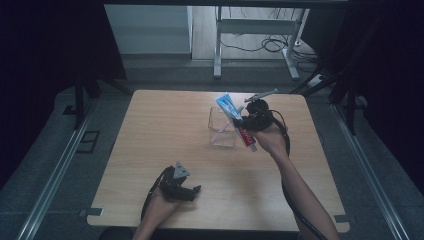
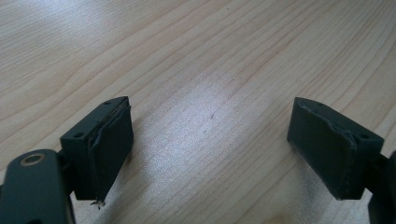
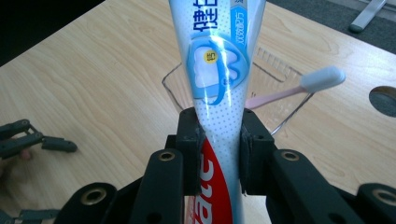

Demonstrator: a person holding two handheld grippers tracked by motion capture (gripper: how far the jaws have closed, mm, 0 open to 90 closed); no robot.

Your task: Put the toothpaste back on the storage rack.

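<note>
Here, one toothpaste tube is clamped between the two black jaws of the right gripper, its blue and white crimped end pointing away from the hand and its red printed part running down between the pads. In the high view the tube is held tilted above the far right part of the table, with its blue end over the clear plastic holder and its cap end sticking out below the right gripper. The tube's top is cut off by the frame in the right gripper view, and the print on it is too partial to read.

One clear holder stands just behind the tube, and one pink toothbrush with a white head leans out over its rim; the lower end of its handle is hidden behind the tube.

The left gripper rests on the near edge of the wooden table, well apart from the holder. Its two jaws stand wide apart with nothing but bare wood between them, as the left gripper view shows. In the right gripper view part of it is visible at the left edge, cut off.
</note>
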